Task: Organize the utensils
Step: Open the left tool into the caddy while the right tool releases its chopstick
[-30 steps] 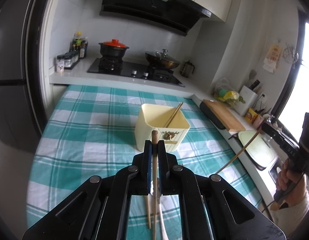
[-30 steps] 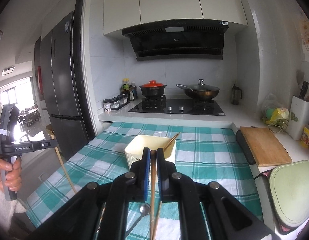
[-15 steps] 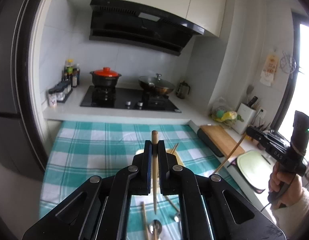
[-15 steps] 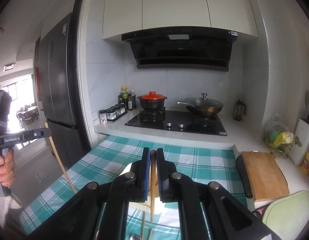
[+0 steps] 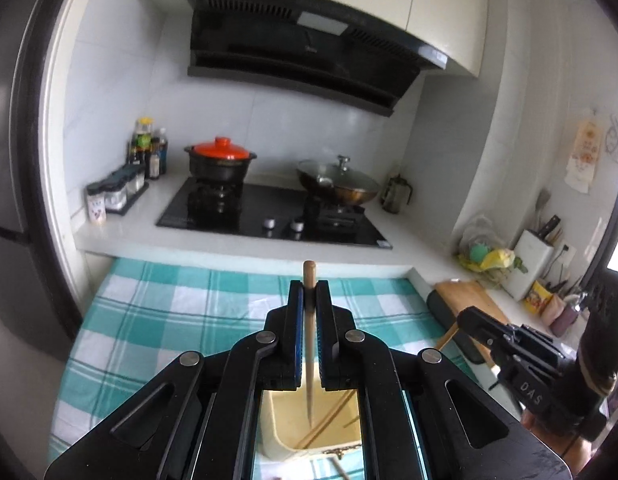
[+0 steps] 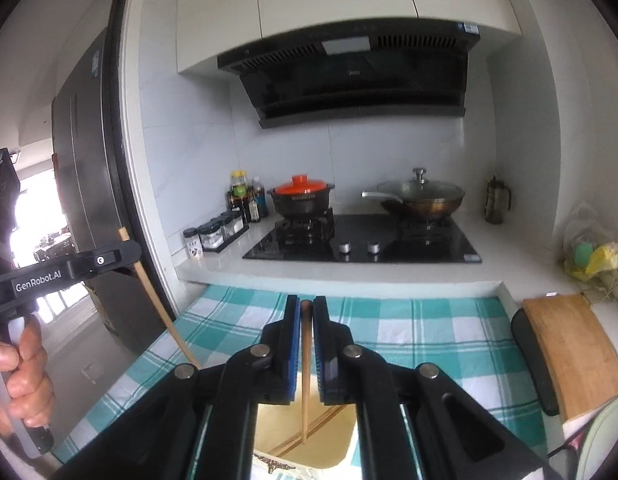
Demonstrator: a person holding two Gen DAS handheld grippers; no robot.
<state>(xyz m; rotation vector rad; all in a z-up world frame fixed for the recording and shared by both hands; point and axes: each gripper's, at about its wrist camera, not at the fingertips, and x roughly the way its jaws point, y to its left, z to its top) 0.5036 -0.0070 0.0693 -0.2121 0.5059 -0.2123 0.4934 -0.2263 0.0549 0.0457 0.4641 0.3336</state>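
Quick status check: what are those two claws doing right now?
Left gripper shut on chopstick. Right gripper shut on second chopstick. Both tips over cream holder. Nothing blocking.

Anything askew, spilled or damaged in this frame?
Nothing stands out. Each gripper, left and right, holds one wooden chopstick tip-down above the cream plastic utensil bin, which already holds chopsticks.

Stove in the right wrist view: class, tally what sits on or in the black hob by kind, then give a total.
Pot with red lid: 1
Wok with glass lid: 1
Control knobs: 2
Total: 4
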